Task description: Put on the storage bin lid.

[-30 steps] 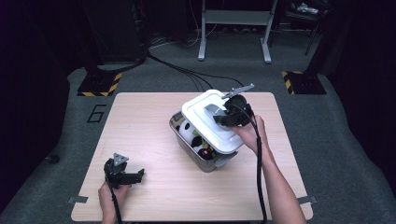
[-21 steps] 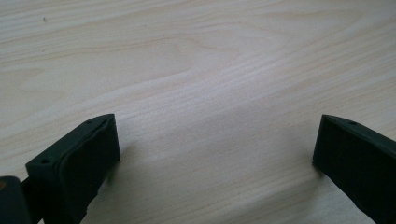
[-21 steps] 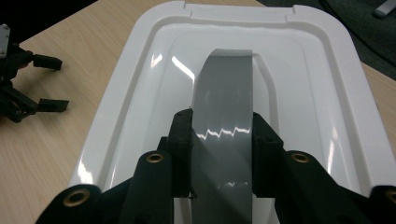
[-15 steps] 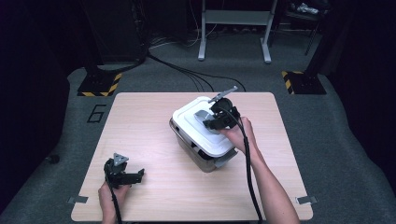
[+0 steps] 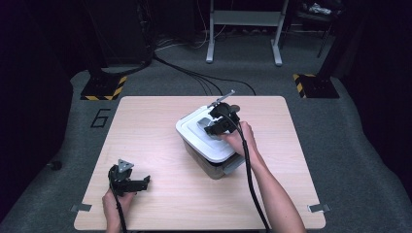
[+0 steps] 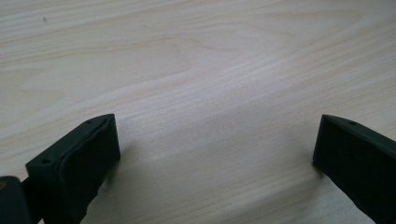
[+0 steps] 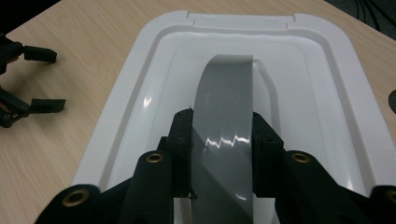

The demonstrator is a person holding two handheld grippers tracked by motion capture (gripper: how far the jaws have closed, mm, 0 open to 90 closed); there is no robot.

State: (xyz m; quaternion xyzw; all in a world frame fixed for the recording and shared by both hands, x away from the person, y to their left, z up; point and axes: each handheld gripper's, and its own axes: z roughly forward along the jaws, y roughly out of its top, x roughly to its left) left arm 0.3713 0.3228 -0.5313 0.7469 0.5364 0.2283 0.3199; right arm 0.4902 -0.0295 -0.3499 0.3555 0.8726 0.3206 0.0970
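Right gripper [image 7: 222,154] fingers clamp the lid's grey handle [image 7: 223,121], which runs straight ahead.

Overhead light brightens the counter [image 5: 160,145] against dark surroundings — glare streaks the grey handle [image 7: 224,135] between the right tool's [image 7: 223,140] jaws

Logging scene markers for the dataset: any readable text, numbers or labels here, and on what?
"6": dark numeral on the grey floor, just off the table's far left corner.
Nothing readable on the white lid, its grey handle, or the left gripper and right gripper.
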